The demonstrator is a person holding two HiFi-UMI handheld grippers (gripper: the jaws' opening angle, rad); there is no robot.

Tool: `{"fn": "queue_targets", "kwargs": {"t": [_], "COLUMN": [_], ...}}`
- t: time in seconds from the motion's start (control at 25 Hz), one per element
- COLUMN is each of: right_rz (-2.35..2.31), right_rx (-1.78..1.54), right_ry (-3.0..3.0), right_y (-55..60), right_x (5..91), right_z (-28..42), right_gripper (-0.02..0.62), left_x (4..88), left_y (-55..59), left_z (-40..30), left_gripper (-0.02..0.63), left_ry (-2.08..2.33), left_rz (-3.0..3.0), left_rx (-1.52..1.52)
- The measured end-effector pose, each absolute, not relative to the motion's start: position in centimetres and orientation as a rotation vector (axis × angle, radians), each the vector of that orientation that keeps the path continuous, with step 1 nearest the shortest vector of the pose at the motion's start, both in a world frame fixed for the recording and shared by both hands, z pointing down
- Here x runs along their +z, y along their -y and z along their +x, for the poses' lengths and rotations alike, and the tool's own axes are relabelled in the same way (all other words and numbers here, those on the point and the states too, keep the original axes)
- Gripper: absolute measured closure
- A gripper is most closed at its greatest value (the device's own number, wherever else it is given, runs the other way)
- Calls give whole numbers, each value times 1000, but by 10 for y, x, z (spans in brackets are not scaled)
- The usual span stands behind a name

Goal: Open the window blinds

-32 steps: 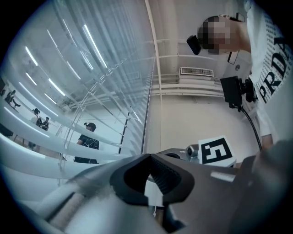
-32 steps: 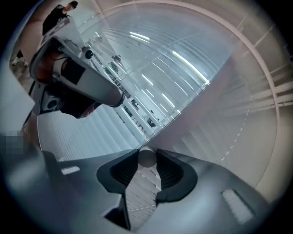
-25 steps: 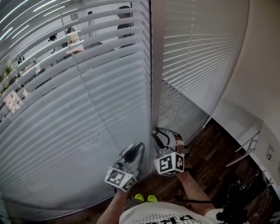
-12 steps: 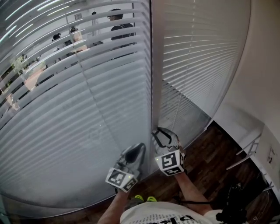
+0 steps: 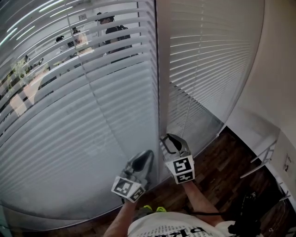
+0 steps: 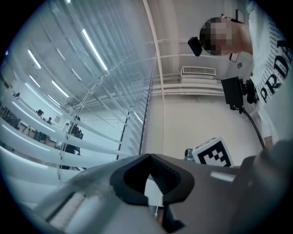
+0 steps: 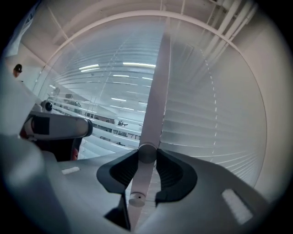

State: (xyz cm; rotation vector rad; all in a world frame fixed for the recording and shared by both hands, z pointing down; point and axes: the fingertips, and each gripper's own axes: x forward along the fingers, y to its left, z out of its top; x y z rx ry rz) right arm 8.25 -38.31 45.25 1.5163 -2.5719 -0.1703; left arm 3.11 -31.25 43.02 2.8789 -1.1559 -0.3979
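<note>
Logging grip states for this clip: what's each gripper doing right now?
Left gripper: shut, nothing clearly held.
Right gripper: shut on the blind wand.

- Bright, cool light comes through the blinds [image 5: 92, 120] in the head view; strip lights [image 5: 41, 8] streak at 11 o'clock.
- The floor [image 5: 222, 162] at 4 o'clock lies dim.
- Both gripper views bend strongly, with black corners.
- The wand [image 7: 153, 105] looks soft near the right gripper [image 7: 147, 156].

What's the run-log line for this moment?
left gripper shut | right gripper shut on wand | left blind slats partly open | task under way
</note>
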Motion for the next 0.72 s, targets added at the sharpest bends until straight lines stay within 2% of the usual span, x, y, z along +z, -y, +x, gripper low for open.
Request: {"fn": "queue_targets", "kwargs": {"t": [0.52, 0.72], "right_rz": [1578, 1599], "right_rx": [370, 381], "right_ry": [2841, 2839], "right_y": [387, 388], "right_x": [437, 447], "right_z": [84, 84], "right_gripper": [465, 465], "left_x": [412, 419], "left_y": [310, 309], "left_z": [27, 24], "left_gripper": [614, 614], "left_ry": [1168, 1176], "left_rz": [2875, 2870], "left_rx": [-391, -397]}}
